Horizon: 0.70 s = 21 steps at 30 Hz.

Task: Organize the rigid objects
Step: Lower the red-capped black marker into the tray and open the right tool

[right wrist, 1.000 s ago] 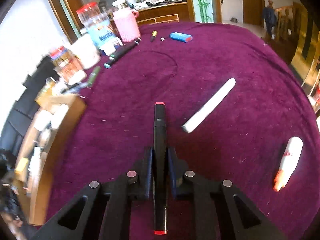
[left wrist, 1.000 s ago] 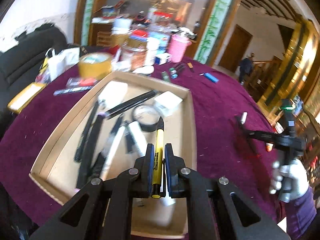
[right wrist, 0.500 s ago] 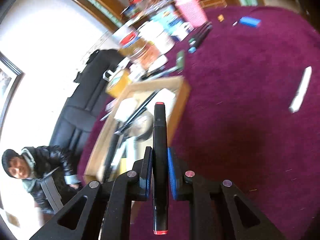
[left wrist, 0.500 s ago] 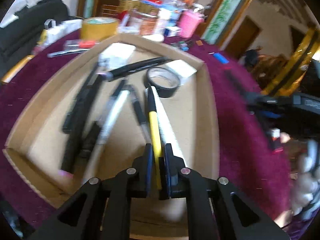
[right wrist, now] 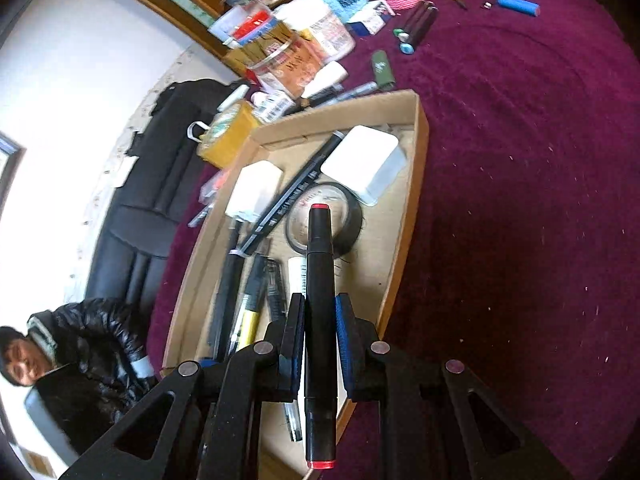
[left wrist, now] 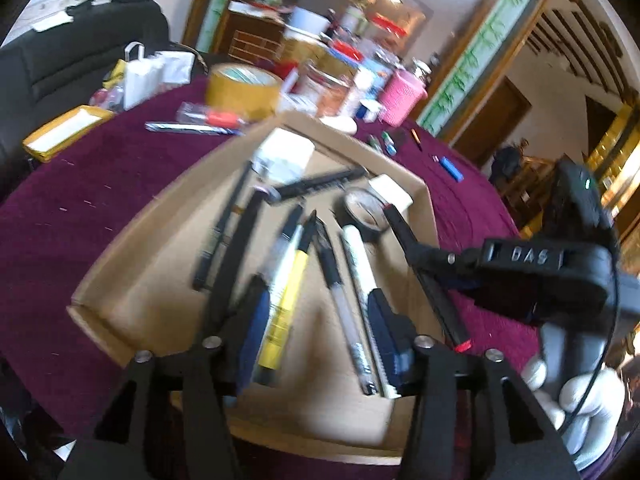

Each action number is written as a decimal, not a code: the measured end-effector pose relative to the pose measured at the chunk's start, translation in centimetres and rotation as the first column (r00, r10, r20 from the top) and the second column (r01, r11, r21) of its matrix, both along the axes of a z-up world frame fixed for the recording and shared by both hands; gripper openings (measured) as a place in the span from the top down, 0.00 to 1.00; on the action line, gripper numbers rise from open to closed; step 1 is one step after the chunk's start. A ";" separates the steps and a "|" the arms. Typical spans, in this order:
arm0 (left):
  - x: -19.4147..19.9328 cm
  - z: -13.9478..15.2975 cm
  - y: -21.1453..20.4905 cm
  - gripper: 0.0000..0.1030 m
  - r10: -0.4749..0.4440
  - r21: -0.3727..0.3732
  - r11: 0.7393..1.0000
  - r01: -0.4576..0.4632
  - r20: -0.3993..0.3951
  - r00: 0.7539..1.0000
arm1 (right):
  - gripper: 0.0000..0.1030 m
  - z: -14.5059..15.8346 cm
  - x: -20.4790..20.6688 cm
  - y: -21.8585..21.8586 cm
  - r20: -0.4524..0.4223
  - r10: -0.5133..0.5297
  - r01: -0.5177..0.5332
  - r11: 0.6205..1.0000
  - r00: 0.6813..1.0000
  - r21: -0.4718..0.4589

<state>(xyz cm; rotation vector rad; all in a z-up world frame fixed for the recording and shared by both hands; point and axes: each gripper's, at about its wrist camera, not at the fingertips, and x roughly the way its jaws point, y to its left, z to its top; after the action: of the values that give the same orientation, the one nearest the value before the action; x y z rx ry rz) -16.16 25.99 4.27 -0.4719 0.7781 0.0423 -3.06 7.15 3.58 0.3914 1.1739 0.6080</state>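
A cardboard tray (left wrist: 160, 216) on the purple tablecloth holds several pens, a black tape roll (left wrist: 366, 212) and white boxes. My left gripper (left wrist: 320, 328) hangs low over the tray's near end, its jaws opening. A yellow marker (left wrist: 284, 304) lies on the tray floor between the pads, nearer the left pad, and no longer looks gripped. My right gripper (right wrist: 320, 320) is shut on a black marker with red ends (right wrist: 320, 264), which sits over the tray's right side above the tape roll (right wrist: 352, 216). The left wrist view also shows this black marker (left wrist: 424, 272) coming in from the right.
Beyond the tray stand a yellow tape roll (left wrist: 240, 84), jars, a pink cup (left wrist: 400, 96) and loose markers (right wrist: 416, 28). A blue lighter (right wrist: 518, 4) lies on the cloth. A person in a black jacket (right wrist: 92, 344) sits at the lower left by a black sofa.
The left jaws have spread and let go of the yellow marker, which now rests in the tray. The right gripper has swung with the black marker from the bare cloth to above the tray.
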 end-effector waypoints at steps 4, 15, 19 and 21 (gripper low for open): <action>-1.0 0.7 1.0 0.41 0.020 0.003 1.000 -0.020 0.033 0.999 | 0.74 0.3 -0.5 0.8 0.034 -0.008 0.010 0.999 0.999 -0.049; -2.5 1.9 2.9 0.32 0.061 -0.026 0.998 -0.059 0.079 0.995 | 0.44 2.2 -2.6 1.2 0.205 0.009 0.013 0.994 0.979 -0.105; -2.8 2.2 3.5 0.30 0.096 -0.013 0.995 -0.095 0.087 0.992 | 0.44 2.6 -2.7 1.7 0.237 0.049 -0.038 0.998 0.970 -0.051; -3.1 2.5 3.7 0.30 0.115 -0.017 0.993 -0.114 0.090 0.989 | 0.44 2.4 -2.2 2.5 0.189 0.093 -0.105 0.993 0.978 0.055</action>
<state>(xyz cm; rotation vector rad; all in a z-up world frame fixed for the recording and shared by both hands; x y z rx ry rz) -19.23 29.68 6.76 -0.5262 0.6614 0.1217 -5.26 9.66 5.97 0.3246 0.9999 0.7544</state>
